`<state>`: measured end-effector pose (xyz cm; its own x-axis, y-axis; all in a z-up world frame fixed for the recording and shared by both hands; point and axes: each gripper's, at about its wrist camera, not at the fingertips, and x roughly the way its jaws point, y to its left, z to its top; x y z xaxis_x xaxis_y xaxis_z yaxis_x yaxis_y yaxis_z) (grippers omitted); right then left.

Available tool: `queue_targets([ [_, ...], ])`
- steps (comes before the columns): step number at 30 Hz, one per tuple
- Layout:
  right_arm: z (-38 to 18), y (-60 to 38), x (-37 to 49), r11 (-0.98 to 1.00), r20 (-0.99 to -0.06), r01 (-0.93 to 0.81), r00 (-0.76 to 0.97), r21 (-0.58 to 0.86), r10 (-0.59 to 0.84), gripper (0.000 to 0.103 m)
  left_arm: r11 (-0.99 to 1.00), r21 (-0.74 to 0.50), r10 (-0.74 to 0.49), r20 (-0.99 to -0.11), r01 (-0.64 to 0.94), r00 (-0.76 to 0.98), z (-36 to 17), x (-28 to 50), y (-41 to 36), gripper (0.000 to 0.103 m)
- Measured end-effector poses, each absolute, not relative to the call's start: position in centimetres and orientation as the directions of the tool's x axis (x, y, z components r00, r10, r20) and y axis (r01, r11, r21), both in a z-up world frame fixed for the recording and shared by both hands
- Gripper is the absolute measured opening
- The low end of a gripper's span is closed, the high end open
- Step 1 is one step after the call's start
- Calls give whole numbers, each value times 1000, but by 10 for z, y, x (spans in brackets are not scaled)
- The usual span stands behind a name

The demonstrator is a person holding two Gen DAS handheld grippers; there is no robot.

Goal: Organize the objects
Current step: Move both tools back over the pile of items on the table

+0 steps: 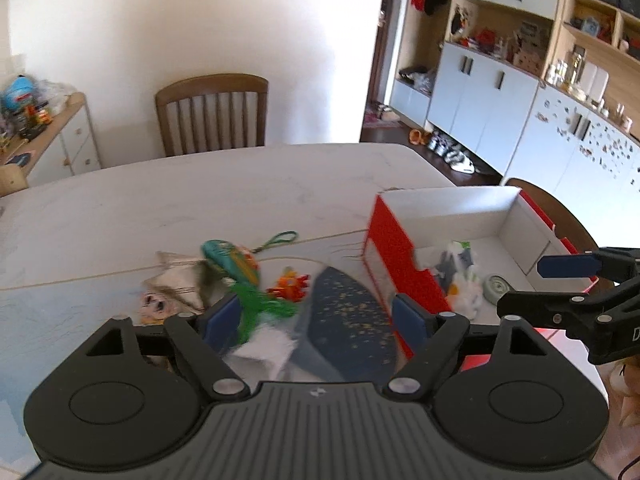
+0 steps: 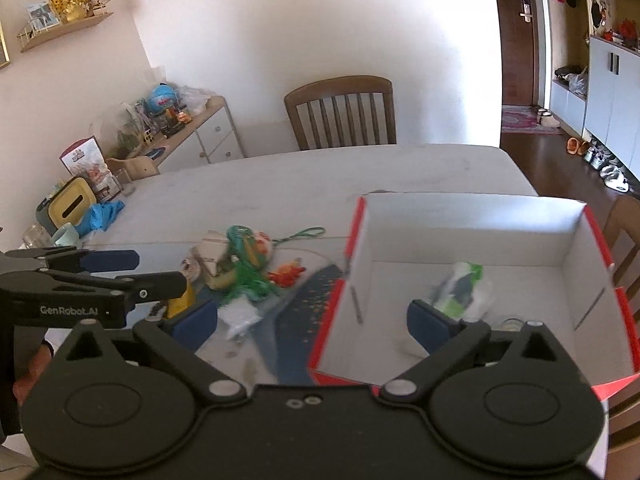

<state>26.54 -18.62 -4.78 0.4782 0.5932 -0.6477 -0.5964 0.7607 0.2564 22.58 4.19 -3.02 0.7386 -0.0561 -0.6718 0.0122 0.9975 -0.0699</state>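
A red box with a white inside (image 1: 394, 256) (image 2: 472, 216) stands open on the marble table. In it lie a blurred white and green packet (image 2: 462, 286) (image 1: 460, 276) and a small round tin (image 1: 496, 286). To its left is a pile: a teal and orange toy (image 1: 230, 260) (image 2: 248, 246), an orange toy (image 1: 290, 284) (image 2: 286, 274), a green tassel (image 1: 252, 306), a beige packet (image 1: 180, 280) and a dark blue gold-speckled sheet (image 1: 344, 320) (image 2: 300, 320). My left gripper (image 1: 316, 320) (image 2: 156, 270) hangs open over the pile, gripping nothing. My right gripper (image 2: 314, 320) (image 1: 532, 284) is open and empty, straddling the box's near left wall.
A wooden chair (image 1: 212, 114) (image 2: 342, 112) stands at the table's far side and another (image 1: 560, 208) behind the box. A yellow tissue box (image 2: 72, 202) and a blue cloth (image 2: 102, 216) sit at the table's left end. A cluttered sideboard (image 2: 188, 128) stands by the wall.
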Motion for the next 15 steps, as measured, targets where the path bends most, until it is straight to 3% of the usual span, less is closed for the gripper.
queue_targets([
  [3, -48, -174, 258, 762, -649, -598, 480, 250, 590, 101, 998, -67, -37, -666, -10, 745, -30, 217, 57, 86],
  [7, -51, -154, 250, 763, -660, -602, 478, 234, 580, 101, 996, -81, -20, -662, -45, 749, -32, 209, 81, 99],
  [15, -62, -118, 238, 768, -689, -612, 475, 188, 547, 101, 991, -85, 24, -646, -103, 763, -50, 191, 125, 103],
])
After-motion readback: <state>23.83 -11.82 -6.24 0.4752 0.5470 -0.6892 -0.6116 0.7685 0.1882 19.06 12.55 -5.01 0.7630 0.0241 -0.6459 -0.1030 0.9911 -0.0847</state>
